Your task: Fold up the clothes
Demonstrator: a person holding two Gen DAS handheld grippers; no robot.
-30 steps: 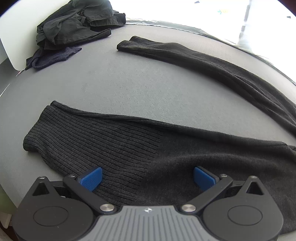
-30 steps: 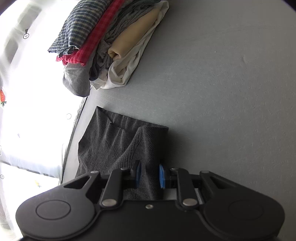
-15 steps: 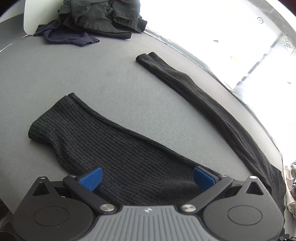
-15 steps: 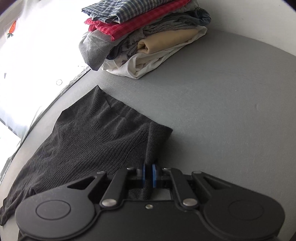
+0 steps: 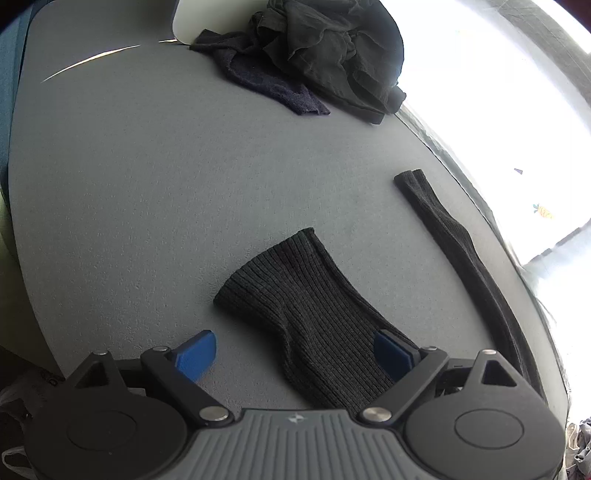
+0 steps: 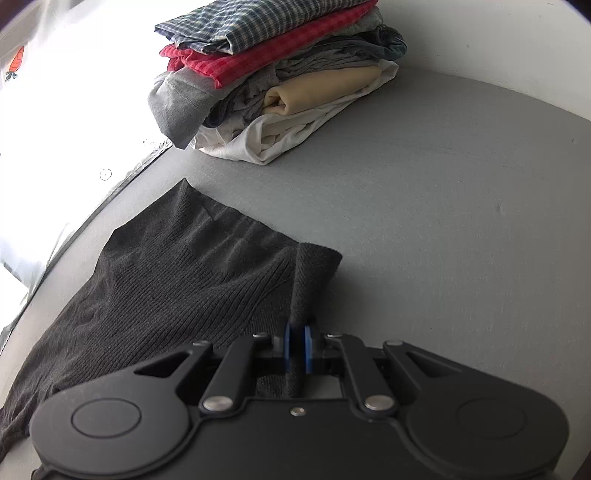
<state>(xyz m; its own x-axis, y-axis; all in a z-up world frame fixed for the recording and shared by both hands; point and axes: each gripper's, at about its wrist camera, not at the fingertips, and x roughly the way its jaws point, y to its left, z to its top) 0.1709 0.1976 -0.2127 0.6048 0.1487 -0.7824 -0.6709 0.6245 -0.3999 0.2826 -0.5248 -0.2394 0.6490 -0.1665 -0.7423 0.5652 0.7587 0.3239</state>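
- Left wrist view: the left gripper [image 5: 293, 353] hangs over the near edge of the grey felt-like table surface [image 5: 147, 177], its blue-padded jaws wide apart and closing.
- A dark charcoal ribbed knit garment [image 5: 303, 310] lies flat on the surface; one ribbed leg or sleeve end runs from under the gripper toward the middle of the surface, its cuffed end free.
- That ribbed end lies between the jaws, nearer the right blue pad [image 5: 388, 354]; the left blue pad [image 5: 195, 354] stands over bare surface, well clear of the cloth. Whether the right pad touches the knit cannot be told.
- A second narrow ribbed strip of the same garment [image 5: 454, 240] stretches along the right edge of the surface, well apart from the first.
- At the far edge sits a crumpled heap of dark green-black and navy clothes [image 5: 321, 55], partly against a pale flat panel [image 5: 181, 18].
- Right wrist view: the right gripper [image 6: 297, 349] is clamped on a raised fold of the dark ribbed garment [image 6: 173, 273], its blue pads pressed together with the cloth pinched between them.
- The rest of the garment spreads flat toward the left edge of the surface [image 6: 443, 221].
- Near the far edge stands a pile of folded clothes [image 6: 280, 81]: blue check on top, red check below, then grey, cream and white pieces, apart from the garment.
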